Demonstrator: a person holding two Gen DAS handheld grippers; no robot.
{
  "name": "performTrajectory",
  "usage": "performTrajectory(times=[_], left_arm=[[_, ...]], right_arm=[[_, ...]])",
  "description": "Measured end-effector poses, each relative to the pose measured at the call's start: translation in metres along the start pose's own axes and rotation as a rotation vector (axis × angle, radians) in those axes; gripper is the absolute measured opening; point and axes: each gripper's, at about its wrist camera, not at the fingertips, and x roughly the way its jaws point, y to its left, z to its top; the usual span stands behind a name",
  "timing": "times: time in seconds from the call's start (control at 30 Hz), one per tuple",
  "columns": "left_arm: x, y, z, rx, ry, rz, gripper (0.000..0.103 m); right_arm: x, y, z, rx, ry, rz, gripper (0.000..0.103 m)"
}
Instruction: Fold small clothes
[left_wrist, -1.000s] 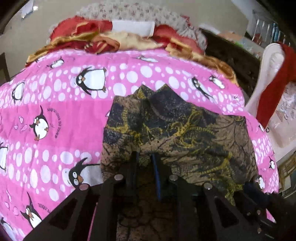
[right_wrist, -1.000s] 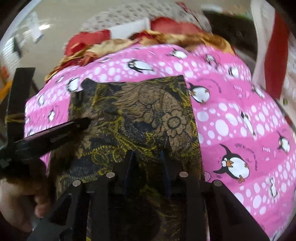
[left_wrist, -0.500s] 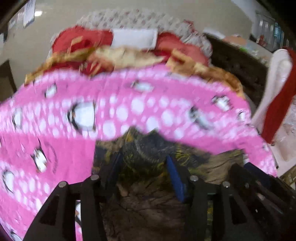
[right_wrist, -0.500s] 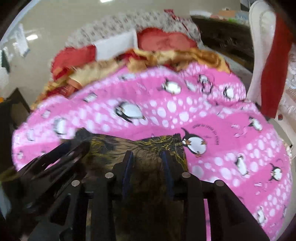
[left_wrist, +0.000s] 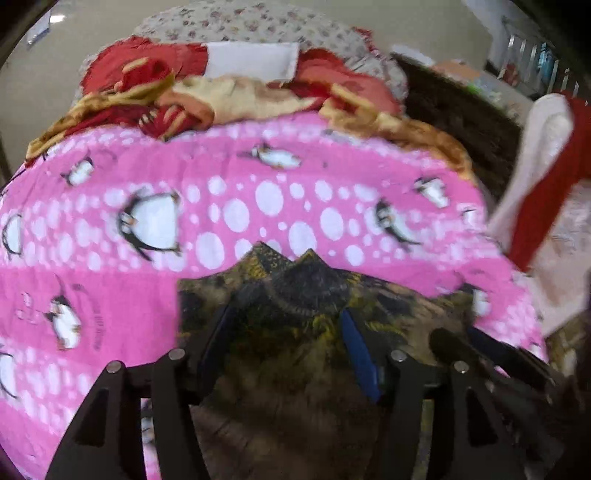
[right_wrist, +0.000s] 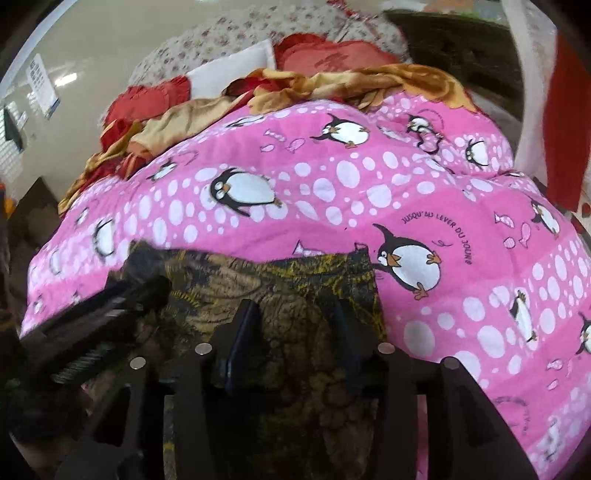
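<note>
A dark garment with a yellow and brown floral print (left_wrist: 303, 295) lies on the pink penguin blanket (left_wrist: 258, 192). My left gripper (left_wrist: 288, 332) is open, its two fingers spread low over the garment's near left part. The right gripper's black fingers (left_wrist: 491, 354) show at the lower right of this view. In the right wrist view the garment (right_wrist: 295, 288) lies at the bottom centre and my right gripper (right_wrist: 295, 325) is open over its near right part. The left gripper (right_wrist: 110, 306) reaches in from the left.
The pink blanket (right_wrist: 424, 184) fills the right side of the bed. Red and gold bedding (left_wrist: 229, 99) and a white pillow (left_wrist: 251, 61) are heaped at the far end. A white chair with a red cloth (left_wrist: 543, 173) stands at the right.
Both grippers opened, let go of the garment and drew back toward me. The garment now lies lower in both views, with more pink blanket showing beyond it.
</note>
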Motion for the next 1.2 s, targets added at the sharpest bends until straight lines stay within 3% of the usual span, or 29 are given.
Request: performTrajectory(times=[0.03,0.1,0.17,0.23,0.33,0.43,0.5,0.6,0.73,0.83,0.87,0.93,0.97,1.03,1.1,1.2], left_arm=[[-0.016,0.006,-0.002,0.008,-0.023,0.001,0.073],[-0.050,0.020,-0.016,0.039,-0.083,-0.005,0.093],[-0.069,0.034,-0.039,0.061,-0.090,-0.035,0.095],[-0.071,0.044,-0.063,0.044,-0.034,-0.107,0.095],[-0.062,0.049,-0.090,-0.007,0.030,-0.203,0.095],[-0.045,0.045,-0.111,-0.057,0.069,-0.240,0.095],[-0.048,0.038,-0.114,-0.052,0.023,-0.251,0.098],[-0.045,0.030,-0.112,-0.059,0.054,-0.321,0.100],[-0.042,0.033,-0.110,-0.096,0.069,-0.356,0.103],[-0.041,0.037,-0.107,-0.103,0.081,-0.373,0.103],[-0.041,0.038,-0.105,-0.107,0.090,-0.374,0.102],[-0.044,0.041,-0.102,-0.124,0.087,-0.376,0.100],[-0.046,0.042,-0.099,-0.141,0.079,-0.385,0.094],[-0.047,0.043,-0.098,-0.150,0.073,-0.384,0.088],[-0.045,0.044,-0.097,-0.143,0.071,-0.362,0.071],[-0.039,0.053,-0.100,-0.175,0.078,-0.373,0.064]], right_arm=[[-0.017,-0.007,-0.002,0.015,-0.015,0.024,0.050],[-0.046,-0.018,-0.008,0.012,-0.063,0.056,0.050],[-0.074,-0.030,-0.021,-0.021,-0.114,0.106,0.053],[-0.093,-0.044,-0.038,-0.054,-0.145,0.171,0.061],[-0.102,-0.058,-0.059,-0.062,-0.153,0.169,0.068],[-0.098,-0.069,-0.077,-0.053,-0.123,0.213,0.068],[-0.089,-0.075,-0.082,-0.024,-0.103,0.246,0.069],[-0.064,-0.078,-0.086,0.034,-0.040,0.338,0.071],[-0.025,-0.083,-0.084,0.104,0.038,0.439,0.071],[-0.014,-0.088,-0.080,0.120,0.038,0.535,0.073],[-0.012,-0.087,-0.077,0.106,0.050,0.578,0.073],[-0.013,-0.084,-0.072,0.098,0.057,0.747,0.073],[-0.014,-0.084,-0.070,0.101,0.049,0.768,0.073],[-0.012,-0.083,-0.068,0.082,0.038,0.729,0.073],[-0.001,-0.080,-0.067,0.086,0.066,0.655,0.070],[-0.001,-0.060,-0.069,-0.020,0.073,0.609,0.069]])
